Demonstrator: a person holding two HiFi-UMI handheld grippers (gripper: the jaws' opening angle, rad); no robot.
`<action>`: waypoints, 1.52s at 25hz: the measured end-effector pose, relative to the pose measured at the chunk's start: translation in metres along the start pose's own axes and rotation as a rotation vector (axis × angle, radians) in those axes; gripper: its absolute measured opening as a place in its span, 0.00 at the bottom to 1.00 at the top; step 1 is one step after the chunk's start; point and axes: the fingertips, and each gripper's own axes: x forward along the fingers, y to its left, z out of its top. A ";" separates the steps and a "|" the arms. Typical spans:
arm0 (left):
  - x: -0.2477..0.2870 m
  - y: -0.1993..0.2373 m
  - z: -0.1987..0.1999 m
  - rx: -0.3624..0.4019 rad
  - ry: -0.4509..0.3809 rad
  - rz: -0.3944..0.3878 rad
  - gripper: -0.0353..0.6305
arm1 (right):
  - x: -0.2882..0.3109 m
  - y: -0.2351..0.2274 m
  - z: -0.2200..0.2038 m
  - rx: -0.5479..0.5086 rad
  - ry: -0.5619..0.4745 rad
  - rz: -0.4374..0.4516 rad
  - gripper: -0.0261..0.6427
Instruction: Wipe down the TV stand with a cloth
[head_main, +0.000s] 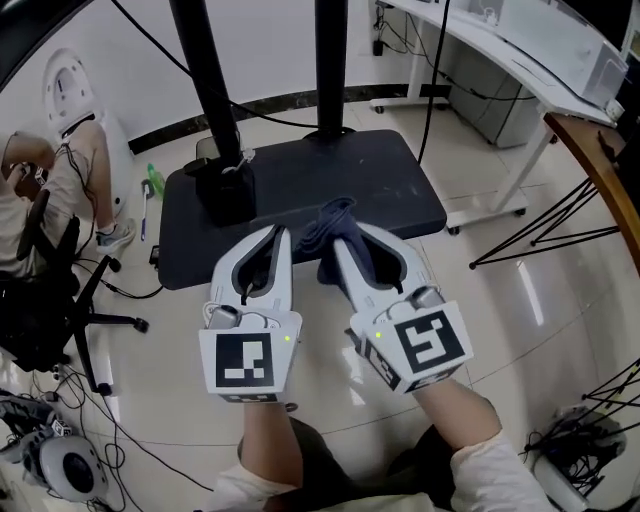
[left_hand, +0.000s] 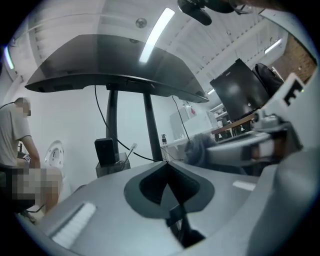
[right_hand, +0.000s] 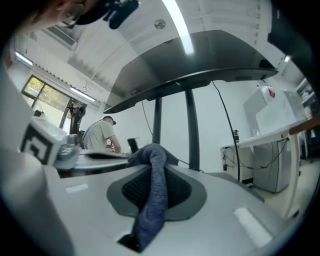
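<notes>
Right tongs (head_main: 352, 240) clench the cloth (head_main: 330, 220), likely soft and light, at a bunched fold. Left tongs (head_main: 272, 235) are clenched on nothing. TV stand (head_main: 400, 190) lies at 12 o'clock.

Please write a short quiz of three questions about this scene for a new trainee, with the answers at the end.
1. True or false: the dark blue fabric cloth is clamped in the right claw.
2. What is between the jaws of the left claw? A) a sponge B) nothing C) a cable
3. Fill in: the flat base plate of the TV stand under the claws is ____ in colour.

Key: 1 true; 2 B; 3 black.
</notes>
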 end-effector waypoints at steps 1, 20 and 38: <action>0.002 -0.003 0.000 0.001 0.000 -0.006 0.15 | 0.017 -0.019 0.007 -0.014 -0.025 -0.014 0.12; 0.008 -0.032 0.003 -0.031 -0.011 -0.100 0.15 | 0.020 -0.045 0.011 -0.006 0.075 0.004 0.12; 0.024 -0.097 0.017 0.001 -0.037 -0.198 0.15 | 0.125 -0.230 -0.032 0.077 0.339 -0.283 0.12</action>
